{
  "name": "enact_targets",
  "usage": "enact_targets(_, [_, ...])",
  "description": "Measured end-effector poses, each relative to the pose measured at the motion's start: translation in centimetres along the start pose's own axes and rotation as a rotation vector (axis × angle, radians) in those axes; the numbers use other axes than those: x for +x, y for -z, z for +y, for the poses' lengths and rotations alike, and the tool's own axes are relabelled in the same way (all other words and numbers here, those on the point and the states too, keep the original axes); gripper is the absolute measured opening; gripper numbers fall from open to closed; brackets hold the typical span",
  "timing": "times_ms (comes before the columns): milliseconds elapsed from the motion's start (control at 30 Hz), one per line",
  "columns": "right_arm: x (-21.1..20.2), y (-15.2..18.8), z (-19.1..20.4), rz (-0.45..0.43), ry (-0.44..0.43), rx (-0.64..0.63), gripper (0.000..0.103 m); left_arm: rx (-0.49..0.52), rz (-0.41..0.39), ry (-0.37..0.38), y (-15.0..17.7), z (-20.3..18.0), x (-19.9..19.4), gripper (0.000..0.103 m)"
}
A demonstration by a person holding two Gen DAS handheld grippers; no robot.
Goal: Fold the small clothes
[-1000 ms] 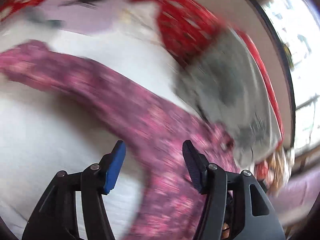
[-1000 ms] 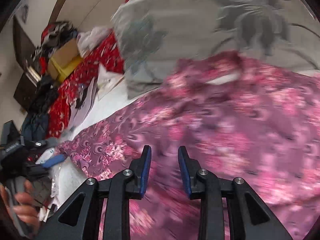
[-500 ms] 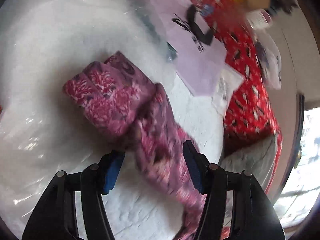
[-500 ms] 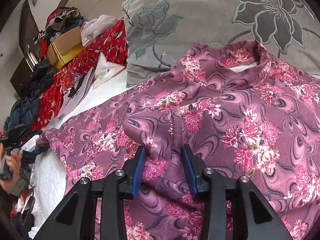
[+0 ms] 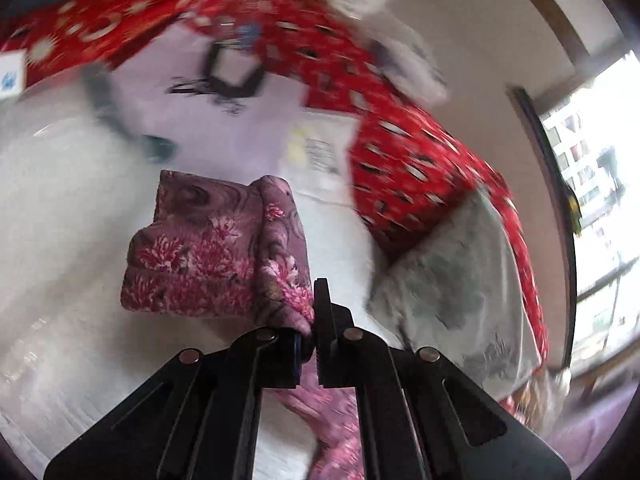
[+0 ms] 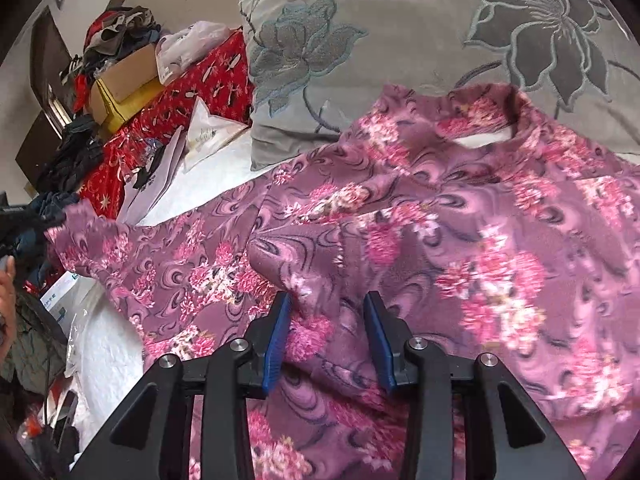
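A purple floral long-sleeved top (image 6: 460,208) lies spread on the white bed cover (image 6: 104,344), with its collar toward the grey pillow. My right gripper (image 6: 326,312) sits low on the chest of the top, its blue pads (image 6: 276,332) pressed on a bunched ridge of the fabric between them. In the left wrist view, the sleeve end (image 5: 216,256) is doubled over, and my left gripper (image 5: 314,320) is shut on its edge. The same sleeve end (image 6: 80,232) shows at the far left of the right wrist view, beside a person's hand (image 6: 6,292).
A grey embroidered pillow (image 6: 400,40) lies behind the top. A red patterned blanket (image 5: 400,160) runs along the far side, with papers and a lilac bag (image 5: 200,112) on the bed beside it. A cardboard box (image 6: 124,76) and piled clothes sit further back. A window (image 5: 600,160) is at the right.
My left gripper, open around the sleeve before, has shut on its end and swung it toward the right. The right gripper stays put with the fabric ridge between its slightly wider pads.
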State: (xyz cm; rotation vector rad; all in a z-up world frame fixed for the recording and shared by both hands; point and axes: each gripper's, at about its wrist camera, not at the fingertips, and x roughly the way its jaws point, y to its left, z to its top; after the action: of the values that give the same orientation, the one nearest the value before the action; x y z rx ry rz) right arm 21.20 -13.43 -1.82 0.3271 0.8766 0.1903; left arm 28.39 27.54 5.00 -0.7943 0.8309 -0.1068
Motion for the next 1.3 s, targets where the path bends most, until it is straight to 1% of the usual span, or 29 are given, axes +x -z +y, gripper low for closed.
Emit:
enact_targets(67, [-1.1, -0.1, -0.7, -0.015, 0.018, 0.005, 0.040, 0.038, 0.019, 0.025, 1.1, -2.4, 0.3, 0.003])
enact_targets(133, [-2.2, -0.2, -2.0, -0.028, 0.049, 0.009, 0.042, 0.070, 0.036, 0.039, 2.3, -4.3, 0.6, 0.003])
enact_targets(200, [-3.2, -0.3, -3.6, -0.027, 0.112, 0.014, 0.048, 0.090, 0.056, 0.053, 3.3, -6.1, 1.0, 0.003])
enact_targets(300, [-4.5, -0.2, -7.1, -0.003, 0.252, 0.026, 0.048, 0.128, 0.079, 0.067, 5.0, -8.7, 1.7, 0.003])
enact_targets(400, [-5.4, 0.2, -10.3, 0.014, 0.351, 0.026, 0.048, 0.153, 0.114, 0.089, 6.8, -11.0, 2.3, 0.003])
enact_targets(467, [-6.0, 0.9, -12.2, 0.015, 0.384, 0.023, 0.050, 0.174, 0.136, 0.102, 8.1, -12.7, 2.8, 0.003])
enact_targets(500, [-6.3, 1.3, -12.9, 0.007, 0.387, 0.018, 0.056, 0.183, 0.145, 0.106, 8.7, -13.4, 3.1, 0.003])
enact_targets(600, [-6.9, 2.8, -13.9, -0.041, 0.354, -0.027, 0.065, 0.213, 0.185, 0.123, 11.0, -16.0, 4.2, 0.003])
enact_targets(700, [-7.0, 3.8, -14.0, -0.091, 0.337, -0.055, 0.069, 0.238, 0.227, 0.139, 13.5, -18.3, 5.4, 0.003])
enact_targets(833, [-7.1, 3.8, -14.6, -0.101, 0.302, -0.036, 0.071, 0.290, 0.278, 0.131, 17.0, -21.2, 7.7, 0.003])
enact_targets(933, [-7.4, 4.0, -14.6, -0.110, 0.279, -0.027, 0.072, 0.337, 0.314, 0.095, 19.8, -22.6, 9.9, 0.003])
enact_targets(1033, [-7.4, 4.0, -14.6, -0.116, 0.265, -0.024, 0.074, 0.357, 0.365, 0.061, 22.7, -22.8, 12.5, 0.003])
enact_targets(1167, [-7.6, 4.2, -14.6, -0.118, 0.254, -0.027, 0.077, 0.398, 0.449, -0.038, 27.0, -22.1, 16.4, 0.003])
enact_targets(1200, [-7.5, 4.2, -14.5, -0.118, 0.254, -0.028, 0.078, 0.405, 0.461, -0.058, 27.7, -21.9, 16.9, 0.005])
enact_targets(1233, [-7.4, 4.2, -14.5, -0.118, 0.253, -0.030, 0.078, 0.416, 0.477, -0.082, 28.3, -21.6, 17.5, 0.010])
enact_targets(1267, [-7.4, 4.2, -14.5, -0.117, 0.252, -0.031, 0.079, 0.425, 0.487, -0.084, 28.7, -21.3, 17.7, 0.012])
enact_targets(1300, [-7.3, 4.1, -14.5, -0.117, 0.251, -0.031, 0.079, 0.428, 0.480, -0.072, 28.5, -21.1, 17.4, 0.013])
